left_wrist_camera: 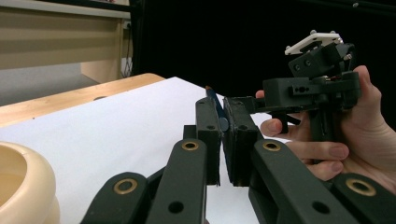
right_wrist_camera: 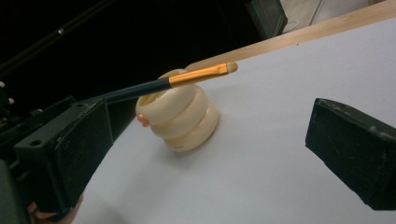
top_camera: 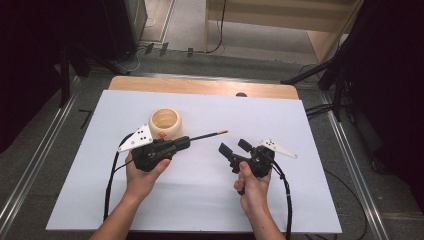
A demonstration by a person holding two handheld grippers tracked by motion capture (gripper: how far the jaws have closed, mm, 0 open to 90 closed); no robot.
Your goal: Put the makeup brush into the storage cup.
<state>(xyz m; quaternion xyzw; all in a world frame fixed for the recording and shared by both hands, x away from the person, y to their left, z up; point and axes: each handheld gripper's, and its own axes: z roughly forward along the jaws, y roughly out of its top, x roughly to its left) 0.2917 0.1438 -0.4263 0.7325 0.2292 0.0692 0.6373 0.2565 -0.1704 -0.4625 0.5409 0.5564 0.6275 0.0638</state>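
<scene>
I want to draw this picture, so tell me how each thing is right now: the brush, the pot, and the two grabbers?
Brush: clamped by its dark handle, held off the table, tip free.
Pot: upright on the white sheet, apparently empty.
Left gripper: jaws shut on the brush.
Right gripper: jaws open, holding nothing.

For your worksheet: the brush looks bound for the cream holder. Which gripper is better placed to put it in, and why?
Probably the left. The left gripper is shut on the brush right beside the cream holder. The right gripper is open, holds nothing and is farther off.
</scene>
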